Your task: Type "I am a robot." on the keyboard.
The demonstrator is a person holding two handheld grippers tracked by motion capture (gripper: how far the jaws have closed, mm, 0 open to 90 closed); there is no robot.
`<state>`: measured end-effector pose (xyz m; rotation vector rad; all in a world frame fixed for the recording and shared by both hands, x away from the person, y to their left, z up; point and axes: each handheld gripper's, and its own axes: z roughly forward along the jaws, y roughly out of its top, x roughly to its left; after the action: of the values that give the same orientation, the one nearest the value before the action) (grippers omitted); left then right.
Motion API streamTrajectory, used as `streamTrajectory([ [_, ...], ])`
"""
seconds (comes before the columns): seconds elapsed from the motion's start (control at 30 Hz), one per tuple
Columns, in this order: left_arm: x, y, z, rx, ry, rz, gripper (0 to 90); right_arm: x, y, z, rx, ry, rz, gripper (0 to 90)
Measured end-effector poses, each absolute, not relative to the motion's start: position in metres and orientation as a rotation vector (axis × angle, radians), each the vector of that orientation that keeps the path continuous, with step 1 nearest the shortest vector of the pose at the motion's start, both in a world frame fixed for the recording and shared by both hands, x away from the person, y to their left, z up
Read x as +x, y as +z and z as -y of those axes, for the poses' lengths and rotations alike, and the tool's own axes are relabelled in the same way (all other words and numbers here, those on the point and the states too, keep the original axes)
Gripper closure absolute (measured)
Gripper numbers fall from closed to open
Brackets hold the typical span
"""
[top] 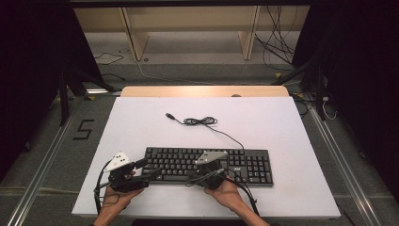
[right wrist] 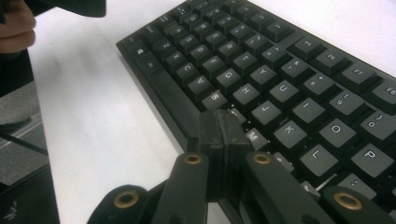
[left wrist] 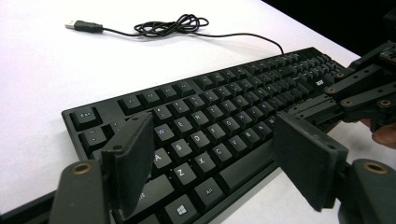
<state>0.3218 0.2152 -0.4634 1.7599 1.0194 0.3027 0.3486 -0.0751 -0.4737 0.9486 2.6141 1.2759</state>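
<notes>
Overhead plus close views, shared keyboard (top: 209,165)

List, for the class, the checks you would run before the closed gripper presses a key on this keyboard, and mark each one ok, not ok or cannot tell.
1. Keyboard lies flat on the table: ok.
2. Right gripper shut to a single tip: ok.
3. Its tip is over the letter keys: ok.
4. Left gripper open, gripping nothing: ok.
5. Cable clear of both hands: ok.
6. Tip already touching a key: cannot tell.
</notes>
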Motion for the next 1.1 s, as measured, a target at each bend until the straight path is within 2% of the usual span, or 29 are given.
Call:
streamTrajectory([
  [1.1, 0.3228, -0.464, -0.216, 1.756, 0.307, -1.037, 29.3, 0.3489, -0.4833, 0.0703, 0.935, 1.226, -2.645, 90.0],
])
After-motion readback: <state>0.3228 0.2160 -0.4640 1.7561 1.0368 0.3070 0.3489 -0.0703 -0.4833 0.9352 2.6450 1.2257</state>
